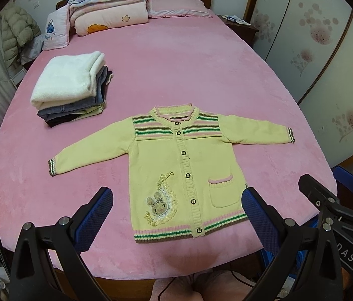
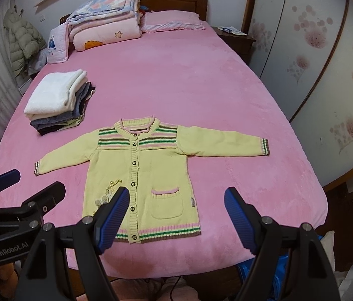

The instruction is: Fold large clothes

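Note:
A yellow knit cardigan (image 1: 176, 165) with green, pink and brown stripes lies flat and buttoned on the pink bed, sleeves spread out; it also shows in the right wrist view (image 2: 146, 170). My left gripper (image 1: 176, 200) is open and empty, held above the cardigan's lower half near the hem. My right gripper (image 2: 176, 198) is open and empty, held above the pocket side of the cardigan. The right gripper's fingers (image 1: 326, 195) show at the right edge of the left wrist view, and the left gripper's fingers (image 2: 26, 198) at the left edge of the right wrist view.
A stack of folded clothes (image 1: 71, 87) topped by a white fleece sits left of the cardigan, also in the right wrist view (image 2: 58, 100). Folded quilts (image 1: 108, 7) and pillows (image 1: 179, 6) lie at the headboard. A nightstand (image 2: 234, 36) and wardrobe doors (image 2: 314, 62) stand to the right.

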Demonstrator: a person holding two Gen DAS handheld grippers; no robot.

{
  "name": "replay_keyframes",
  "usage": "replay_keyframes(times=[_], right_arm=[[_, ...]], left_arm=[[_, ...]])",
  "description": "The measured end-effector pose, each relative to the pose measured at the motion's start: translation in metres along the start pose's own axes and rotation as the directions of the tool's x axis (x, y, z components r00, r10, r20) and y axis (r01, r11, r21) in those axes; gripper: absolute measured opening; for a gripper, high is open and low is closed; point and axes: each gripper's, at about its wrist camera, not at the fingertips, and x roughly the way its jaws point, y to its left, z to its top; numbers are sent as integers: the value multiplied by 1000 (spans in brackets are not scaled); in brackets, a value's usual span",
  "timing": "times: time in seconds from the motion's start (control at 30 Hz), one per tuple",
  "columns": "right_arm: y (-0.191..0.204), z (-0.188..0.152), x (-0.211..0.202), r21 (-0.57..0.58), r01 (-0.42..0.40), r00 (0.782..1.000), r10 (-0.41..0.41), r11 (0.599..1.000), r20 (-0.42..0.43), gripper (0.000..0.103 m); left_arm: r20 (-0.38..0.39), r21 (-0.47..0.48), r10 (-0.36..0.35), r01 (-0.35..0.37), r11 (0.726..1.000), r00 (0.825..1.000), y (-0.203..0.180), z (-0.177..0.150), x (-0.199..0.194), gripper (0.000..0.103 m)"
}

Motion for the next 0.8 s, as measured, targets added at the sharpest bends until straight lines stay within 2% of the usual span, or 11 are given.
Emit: replay_keyframes(times=[0.3,0.8], right_arm=[[7,1,-13,-10,28,999,-27,1000,37,79],[15,1,-16,12,32,999,-33,999,39,79]], left_arm=[[-10,8,-11,11,1000,1000,6,2,0,102],[-4,29,-14,14,999,1000,13,2,0,102]])
